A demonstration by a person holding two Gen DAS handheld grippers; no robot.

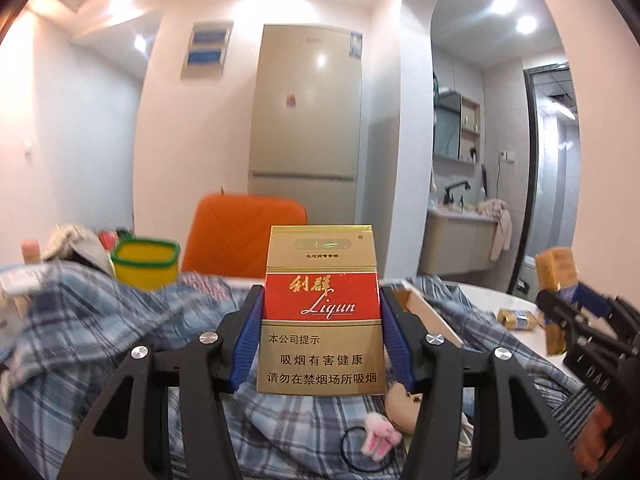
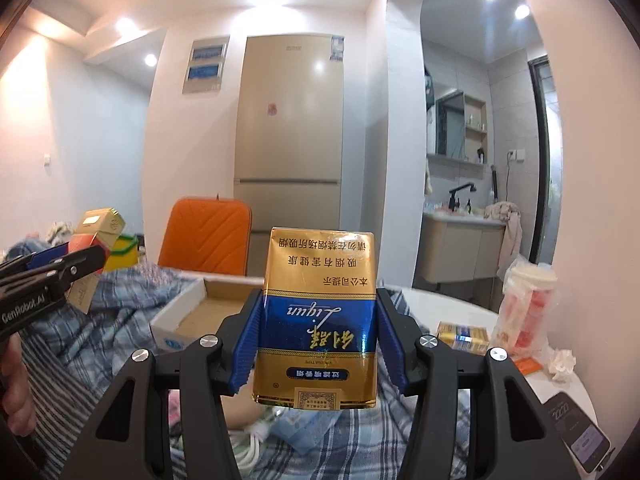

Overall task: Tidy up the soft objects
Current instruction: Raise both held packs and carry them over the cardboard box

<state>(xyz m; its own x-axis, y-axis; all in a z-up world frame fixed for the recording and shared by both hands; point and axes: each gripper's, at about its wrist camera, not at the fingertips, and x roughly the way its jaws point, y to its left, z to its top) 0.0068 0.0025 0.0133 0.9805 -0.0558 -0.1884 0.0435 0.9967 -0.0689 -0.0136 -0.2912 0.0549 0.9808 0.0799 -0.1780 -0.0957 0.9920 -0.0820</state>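
We see two hand-held tongs raised above a cluttered table, each clamped on a cigarette pack.

The left gripper (image 1: 322, 320) has its blue pads pressed against both sides of a red and gold pack (image 1: 321, 312), held upright with the lid at the top and the lettering right way up. Below and just ahead of these tongs lies a blue plaid cloth (image 1: 100, 320), rumpled across the table. Under the right finger we see a small pink and white bunny hair tie (image 1: 380, 436) resting on the cloth, beside a beige plush toy (image 1: 404, 400) partly hidden by the finger. Beyond the left finger stands a yellow tub with a green rim (image 1: 145, 258), and behind the pack an orange chair back (image 1: 244, 232).

The right gripper (image 2: 318, 336) is clamped the same way on a blue and gold pack (image 2: 318, 320), which is upside down, its lettering inverted. Ahead of its left finger an open cardboard box (image 2: 208, 304) sits on the plaid cloth. To the right of these tongs, on the white table (image 2: 452, 308), lie another small gold pack (image 2: 462, 334), a bagged cup (image 2: 526, 304) and, nearer the camera, a phone (image 2: 580, 440). Far left in this view we see the other tongs with their pack.

A tall beige fridge (image 2: 290, 120) stands well behind both.
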